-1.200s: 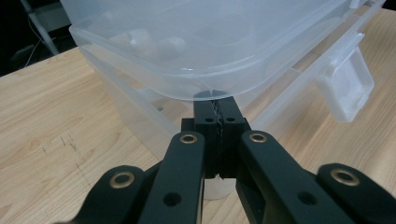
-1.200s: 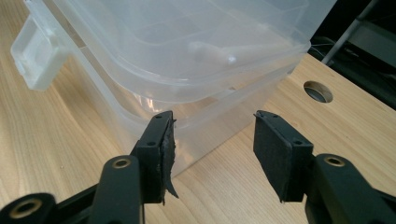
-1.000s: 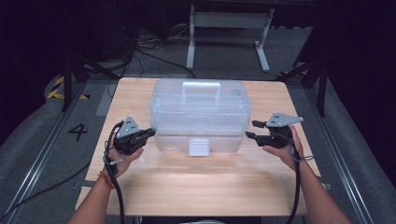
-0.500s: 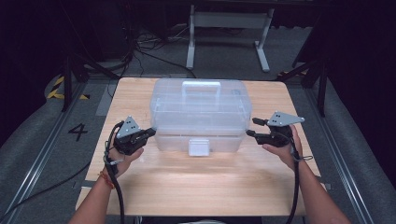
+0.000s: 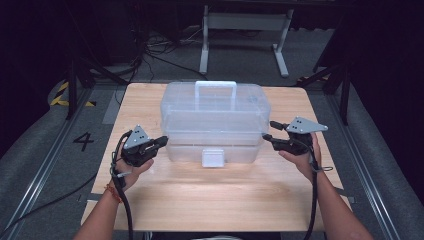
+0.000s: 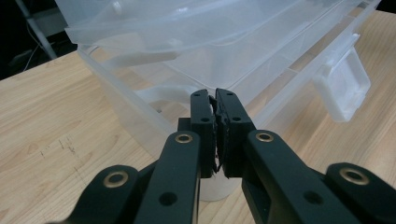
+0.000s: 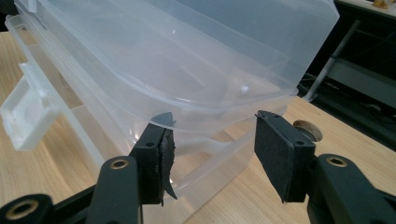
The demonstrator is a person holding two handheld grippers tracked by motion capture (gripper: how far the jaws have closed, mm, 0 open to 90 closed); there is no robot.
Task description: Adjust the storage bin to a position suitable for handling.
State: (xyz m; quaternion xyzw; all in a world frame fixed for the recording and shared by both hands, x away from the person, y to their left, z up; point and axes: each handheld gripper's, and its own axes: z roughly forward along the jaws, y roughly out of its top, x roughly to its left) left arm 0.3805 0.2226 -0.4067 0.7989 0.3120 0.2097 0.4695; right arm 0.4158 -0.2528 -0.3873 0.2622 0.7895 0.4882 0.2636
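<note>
- Dark floor with loose cables and a grey metal stand [image 5: 245,30] is surrounding a light wooden table [image 5: 215,200], and a yellow-and-black striped marking is showing on the floor at the far left.
- Sitting in the middle of the table is a clear plastic storage box [image 5: 215,125], its white carry handle [image 5: 215,89] lying across the top and its white latch [image 5: 213,157] hanging open on the near side.
- In both gripper views the box's lid [image 7: 187,60] is sitting slightly raised above the base, with a gap showing along the edge.
- At the box's left end the left gripper [image 5: 161,141] is pointing toward the near corner, with the person's left hand [image 5: 131,165] wrapping around it; in the left gripper view [image 6: 215,100] its jaws are pressing together with nothing between them, their tips lying just beside the box wall.
- At the box's right end the right gripper [image 5: 270,131] is being held by the right hand [image 5: 302,155]; in the right gripper view [image 7: 212,140] its jaws are standing wide apart, gripping nothing, with the box's lower corner showing between them.
- Black cables are trailing from both grippers back along the forearms.
</note>
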